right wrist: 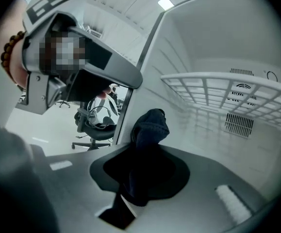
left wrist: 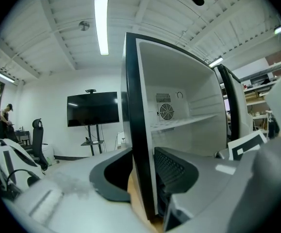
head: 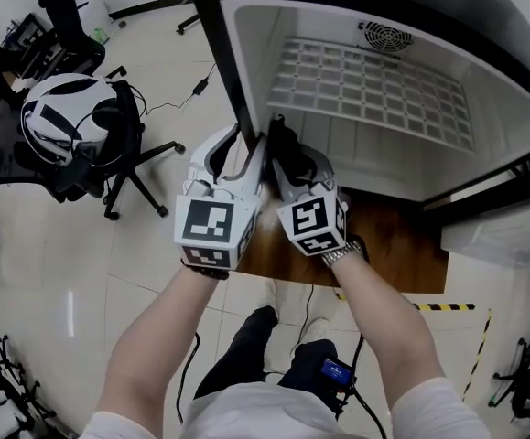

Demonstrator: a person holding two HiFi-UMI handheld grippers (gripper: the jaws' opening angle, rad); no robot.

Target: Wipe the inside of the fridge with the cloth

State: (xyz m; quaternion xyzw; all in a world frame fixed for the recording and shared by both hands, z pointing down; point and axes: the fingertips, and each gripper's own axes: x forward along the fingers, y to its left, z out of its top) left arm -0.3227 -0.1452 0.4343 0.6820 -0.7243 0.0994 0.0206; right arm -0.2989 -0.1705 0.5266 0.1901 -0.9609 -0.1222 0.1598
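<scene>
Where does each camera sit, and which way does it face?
Head view: on the head, looking steeply down at the fridge; arms, left gripper, right gripper show.
Left gripper view: on that gripper, about level; jaws grip the fridge wall.
Right gripper view: on that gripper, into the fridge; jaws hold the cloth.
All share the shelf.

The person wears a white short-sleeved top (head: 429,408), dark trousers (head: 246,355) and pale shoes (head: 317,329). A metal-link wristwatch (head: 341,255) circles the right wrist, and a bracelet of brown beads (right wrist: 10,50) the left. The left gripper (head: 242,149) and right gripper (head: 281,149) have pale grey housings with black jaw pads. Each bears a cube of black-and-white square markers. A small blue-screened device (head: 338,370) at the waist trails a black cable (head: 367,408).
</scene>
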